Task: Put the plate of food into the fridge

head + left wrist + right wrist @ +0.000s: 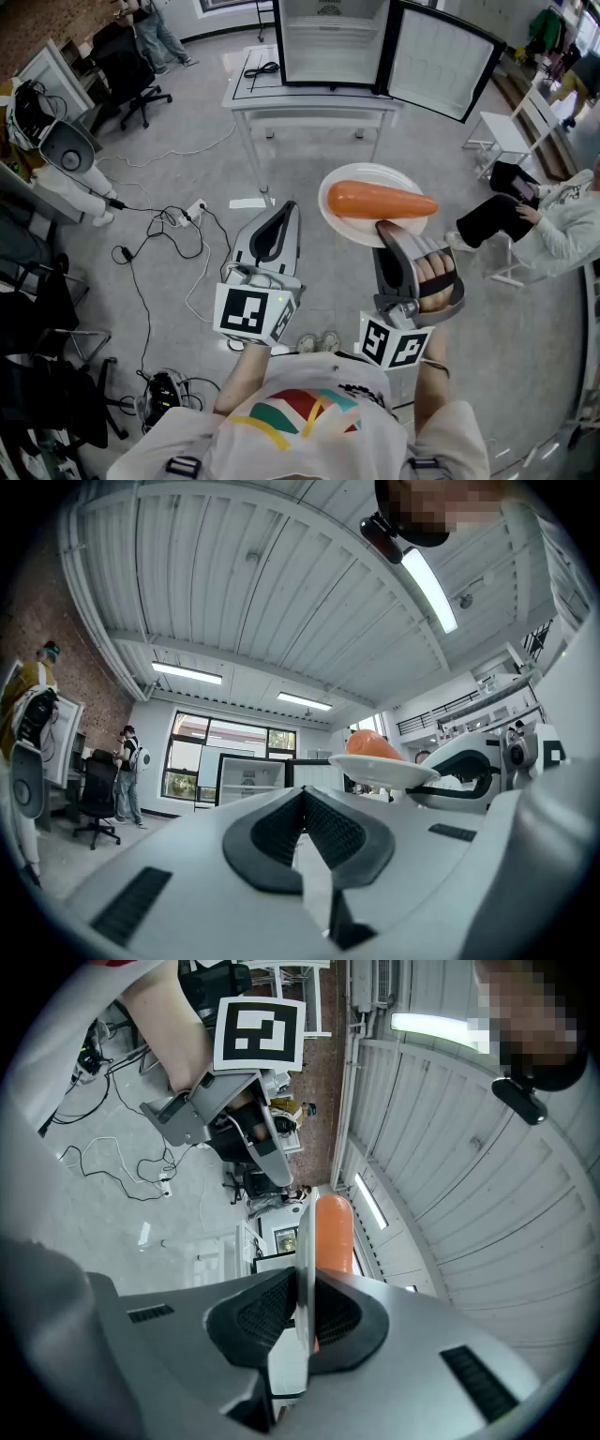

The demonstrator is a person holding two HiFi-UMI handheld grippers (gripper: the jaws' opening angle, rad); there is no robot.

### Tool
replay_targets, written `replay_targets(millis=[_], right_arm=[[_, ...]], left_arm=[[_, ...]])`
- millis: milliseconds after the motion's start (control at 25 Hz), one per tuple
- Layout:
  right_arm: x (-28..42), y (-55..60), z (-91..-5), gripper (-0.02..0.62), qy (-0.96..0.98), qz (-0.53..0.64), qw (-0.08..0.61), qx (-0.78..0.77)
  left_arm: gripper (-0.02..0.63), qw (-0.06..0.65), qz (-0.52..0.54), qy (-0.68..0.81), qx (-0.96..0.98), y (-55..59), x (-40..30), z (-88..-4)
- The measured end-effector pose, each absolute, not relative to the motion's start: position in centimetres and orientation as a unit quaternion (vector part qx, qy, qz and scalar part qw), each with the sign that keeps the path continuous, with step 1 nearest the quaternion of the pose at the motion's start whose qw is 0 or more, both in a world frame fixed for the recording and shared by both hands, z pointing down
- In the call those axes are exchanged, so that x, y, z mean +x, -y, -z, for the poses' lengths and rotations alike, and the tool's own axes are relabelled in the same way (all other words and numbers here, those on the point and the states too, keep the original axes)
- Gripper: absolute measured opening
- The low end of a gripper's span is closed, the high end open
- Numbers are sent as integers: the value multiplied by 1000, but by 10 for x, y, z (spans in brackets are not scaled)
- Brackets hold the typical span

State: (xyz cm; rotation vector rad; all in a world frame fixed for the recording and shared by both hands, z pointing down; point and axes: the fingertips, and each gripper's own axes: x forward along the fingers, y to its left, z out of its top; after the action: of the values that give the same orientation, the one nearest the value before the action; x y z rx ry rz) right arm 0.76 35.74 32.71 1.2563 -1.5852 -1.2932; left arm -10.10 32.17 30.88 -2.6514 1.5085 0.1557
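A white plate (339, 214) carries a large orange carrot (379, 200). My right gripper (388, 229) is shut on the plate's near rim and holds it level above the floor. Seen edge-on in the right gripper view, the plate (304, 1269) is pinched between the pads, with the carrot (333, 1237) beyond. My left gripper (284, 212) is shut with nothing in it, to the left of the plate. The left gripper view shows the plate (380, 771) and carrot (373, 745) to its right. The fridge (330, 42) stands open on a white table (314, 98) ahead.
The fridge door (441, 58) swings out to the right. A seated person (539, 225) is on the right next to a white chair (502, 136). Cables and a power strip (183, 217) lie on the floor at left. Office chairs (127, 70) stand at back left.
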Motion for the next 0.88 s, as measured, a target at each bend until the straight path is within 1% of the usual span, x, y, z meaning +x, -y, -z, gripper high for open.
replay_targets(millis=[880], right_arm=[[6, -360, -329, 32, 625, 504, 360, 476]], left_arm=[[6, 52, -46, -498, -865, -326, -105, -310]])
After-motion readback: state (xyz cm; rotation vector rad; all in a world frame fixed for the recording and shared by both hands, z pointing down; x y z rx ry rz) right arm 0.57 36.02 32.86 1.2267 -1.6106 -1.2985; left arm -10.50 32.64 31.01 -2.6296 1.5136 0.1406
